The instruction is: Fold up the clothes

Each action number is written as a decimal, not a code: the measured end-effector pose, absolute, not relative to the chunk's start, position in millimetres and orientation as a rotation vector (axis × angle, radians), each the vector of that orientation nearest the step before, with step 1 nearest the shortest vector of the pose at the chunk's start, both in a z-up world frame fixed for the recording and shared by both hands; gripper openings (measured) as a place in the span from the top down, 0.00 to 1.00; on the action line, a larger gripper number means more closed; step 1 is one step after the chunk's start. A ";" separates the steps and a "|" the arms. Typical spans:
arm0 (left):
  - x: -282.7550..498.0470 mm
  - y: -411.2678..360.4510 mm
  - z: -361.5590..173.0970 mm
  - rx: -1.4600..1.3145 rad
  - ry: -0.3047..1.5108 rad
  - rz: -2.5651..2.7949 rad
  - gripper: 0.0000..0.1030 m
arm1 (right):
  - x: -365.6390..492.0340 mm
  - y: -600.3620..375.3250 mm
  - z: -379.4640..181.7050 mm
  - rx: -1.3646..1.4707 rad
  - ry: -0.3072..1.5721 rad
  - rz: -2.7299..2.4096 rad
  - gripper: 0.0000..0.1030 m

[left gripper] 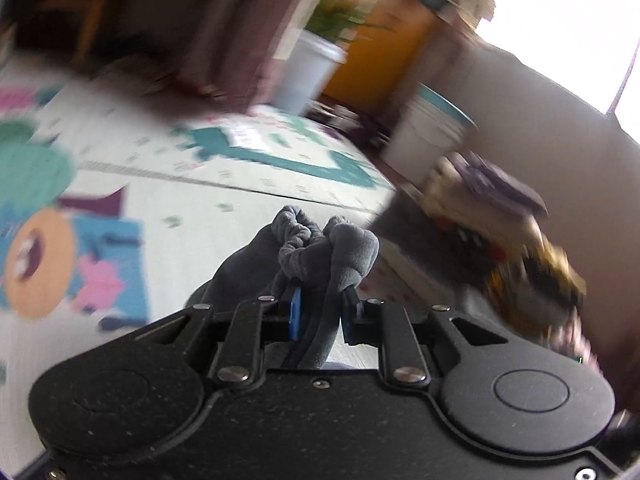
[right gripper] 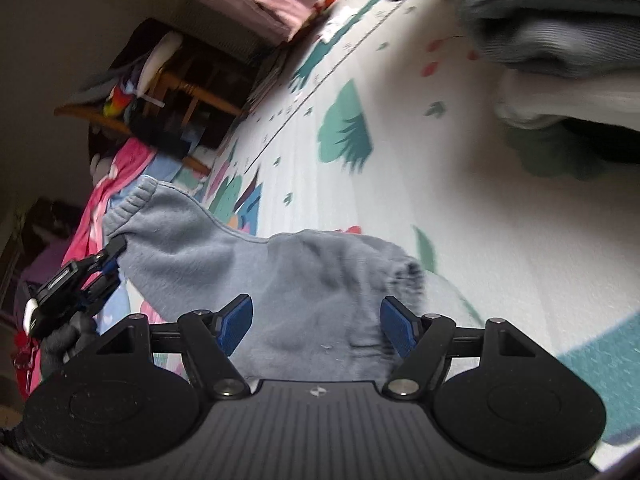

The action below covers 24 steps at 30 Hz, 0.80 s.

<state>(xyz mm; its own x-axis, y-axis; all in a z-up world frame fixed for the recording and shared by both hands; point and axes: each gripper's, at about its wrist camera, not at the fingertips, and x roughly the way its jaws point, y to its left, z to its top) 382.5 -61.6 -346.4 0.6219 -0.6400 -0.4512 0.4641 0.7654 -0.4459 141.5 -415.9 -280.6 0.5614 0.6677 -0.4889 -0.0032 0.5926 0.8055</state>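
Note:
A grey-blue sweat garment (right gripper: 280, 280) lies on the patterned play mat (right gripper: 460, 208). My left gripper (left gripper: 320, 312) is shut on a bunched grey edge of it (left gripper: 316, 240) and holds it above the mat. In the right wrist view the left gripper (right gripper: 110, 260) grips the garment's ribbed cuff end at the left. My right gripper (right gripper: 316, 324) is open, its blue pads (right gripper: 236, 326) on either side of the garment's gathered end, with the cloth between them.
A stack of folded clothes (right gripper: 560, 40) sits at the upper right on the mat. Pink clothing (right gripper: 104, 200) and a wooden chair (right gripper: 176, 92) are at the left. A white planter (left gripper: 308, 68), a white bin (left gripper: 432, 128) and a cluttered pile (left gripper: 500, 232) stand beyond the mat.

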 end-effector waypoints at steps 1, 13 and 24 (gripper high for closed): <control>375.5 -73.5 -343.5 -0.255 0.621 -0.670 0.83 | 139.8 -420.2 -281.8 0.868 0.896 0.449 0.31; 296.7 -194.7 -387.9 0.242 0.495 -0.904 0.84 | 131.1 -447.1 -286.0 0.928 0.855 0.413 0.31; 239.8 -214.0 -434.4 0.641 0.398 -1.106 0.53 | 134.3 -424.7 -254.8 0.584 0.763 0.399 0.36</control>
